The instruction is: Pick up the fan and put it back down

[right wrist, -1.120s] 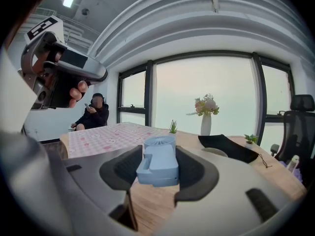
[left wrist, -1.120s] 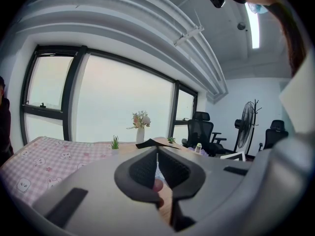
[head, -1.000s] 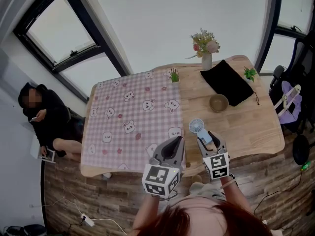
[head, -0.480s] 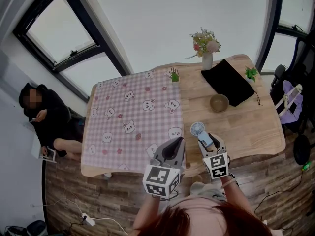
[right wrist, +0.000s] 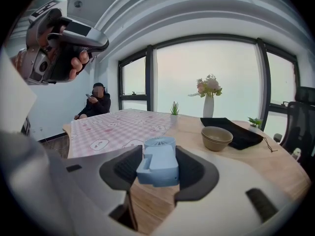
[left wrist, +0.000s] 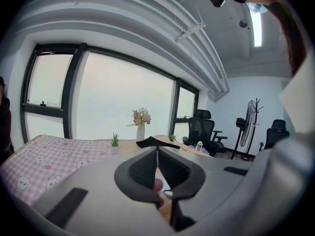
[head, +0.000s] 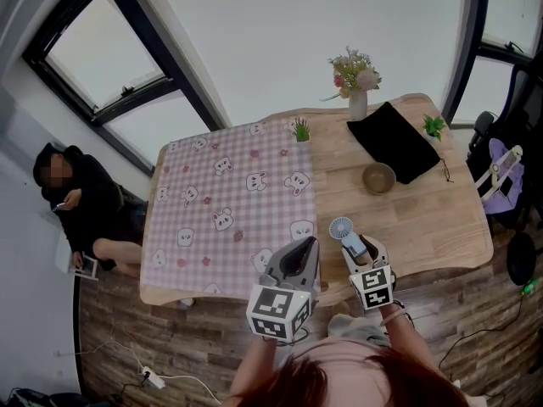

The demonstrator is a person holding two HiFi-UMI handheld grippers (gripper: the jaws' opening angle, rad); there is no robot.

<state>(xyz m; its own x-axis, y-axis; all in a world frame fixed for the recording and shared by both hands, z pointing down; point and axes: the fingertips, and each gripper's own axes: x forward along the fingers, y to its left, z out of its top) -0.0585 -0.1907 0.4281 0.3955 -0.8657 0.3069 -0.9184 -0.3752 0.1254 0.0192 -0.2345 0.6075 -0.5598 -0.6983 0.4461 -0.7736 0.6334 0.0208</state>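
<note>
My right gripper (head: 358, 247) is shut on a small light-blue hand fan (head: 342, 228) by its handle, over the wooden table (head: 424, 219) near its front edge. In the right gripper view the fan's blue body (right wrist: 158, 162) sits between the dark pads (right wrist: 129, 167), with its round head pointing away from me. My left gripper (head: 299, 249) hovers just left of it, over the front edge of the pink checked cloth (head: 229, 197). Its jaws are shut and hold nothing; in the left gripper view its pads (left wrist: 146, 168) meet at the tips.
Behind the fan stand a tan bowl (head: 378, 177), a black pouch (head: 393, 141), a vase of flowers (head: 357, 102) and two small green plants (head: 300, 131). A person in black (head: 81, 202) sits on the floor at the left. Office chairs (head: 509, 155) are at the right.
My right gripper has sunk toward the table with the fan still in it. The left gripper has stayed put.
</note>
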